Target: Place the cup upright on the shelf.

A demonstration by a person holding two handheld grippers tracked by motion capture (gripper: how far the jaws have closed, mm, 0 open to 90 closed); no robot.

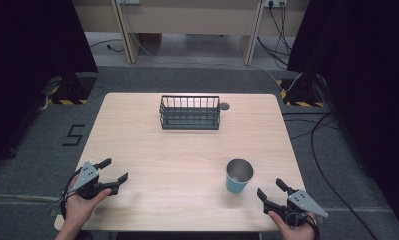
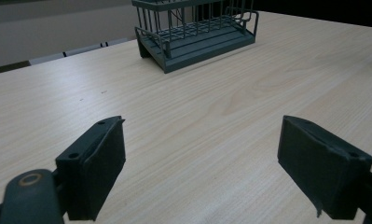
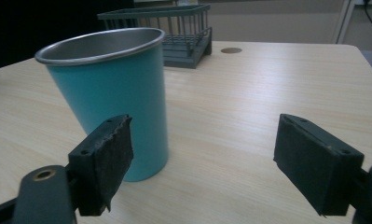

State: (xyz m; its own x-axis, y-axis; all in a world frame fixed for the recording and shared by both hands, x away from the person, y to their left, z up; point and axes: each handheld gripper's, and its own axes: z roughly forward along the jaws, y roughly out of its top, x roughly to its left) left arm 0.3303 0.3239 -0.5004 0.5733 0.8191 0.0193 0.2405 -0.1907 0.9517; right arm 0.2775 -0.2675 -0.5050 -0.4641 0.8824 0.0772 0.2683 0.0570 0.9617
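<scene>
A teal cup [image 1: 238, 176] with a steel rim stands upright on the wooden table [image 1: 187, 150], near its front right. In the right gripper view the cup [image 3: 111, 98] rises just ahead of the left jaw. My right gripper [image 1: 272, 190] is open at the front right edge, a short way from the cup and not touching it. At the front left my left gripper [image 1: 114, 170] is open over bare table, with nothing between the jaws [image 2: 202, 158]. A dark wire basket [image 1: 190, 112] sits at the table's far middle and looks empty.
A small round dark disc [image 1: 224, 106] lies beside the basket's right end. Cables [image 1: 317, 135] run over the grey floor to the right of the table. Black stands with striped bases [image 1: 299, 95] flank the far corners.
</scene>
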